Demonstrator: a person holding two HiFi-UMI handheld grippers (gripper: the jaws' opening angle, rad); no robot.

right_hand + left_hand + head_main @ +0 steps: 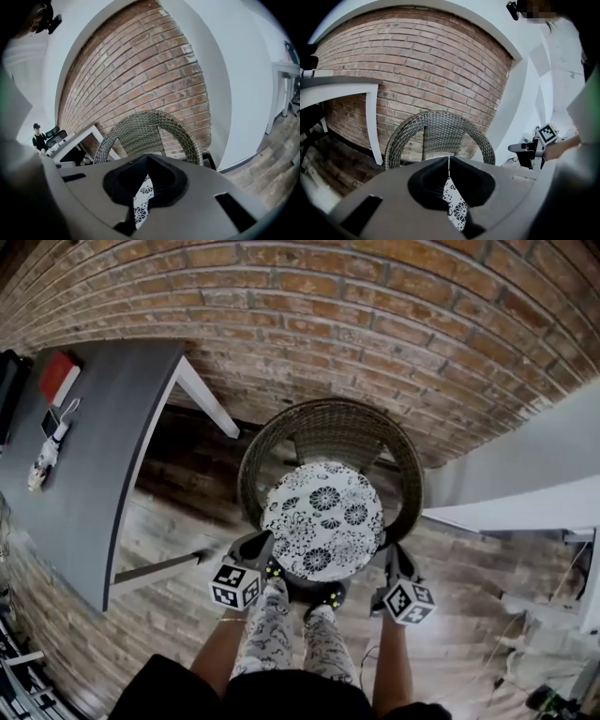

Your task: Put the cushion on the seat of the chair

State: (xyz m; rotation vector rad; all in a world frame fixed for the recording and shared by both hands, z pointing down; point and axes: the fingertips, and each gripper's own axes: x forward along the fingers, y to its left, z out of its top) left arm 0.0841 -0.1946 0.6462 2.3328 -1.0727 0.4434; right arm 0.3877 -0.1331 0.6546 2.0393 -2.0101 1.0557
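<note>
A round white cushion (323, 519) with a black flower print hangs in front of and above the seat of a grey wicker tub chair (328, 427). My left gripper (266, 555) is shut on the cushion's near left edge. My right gripper (390, 557) is shut on its near right edge. In the left gripper view the jaws (449, 160) meet, with a strip of printed fabric (455, 202) pinched between them and the chair back (440, 133) beyond. The right gripper view shows the same: jaws (147, 157) closed on the fabric (142, 200), facing the chair (150, 129). The cushion hides the seat.
A grey table (94, 484) stands at the left, carrying a red and white item (58, 377) and small things. A brick wall (375, 306) runs behind the chair. A white ledge (525, 488) is at the right. The person's patterned trouser legs (281, 634) stand just before the chair.
</note>
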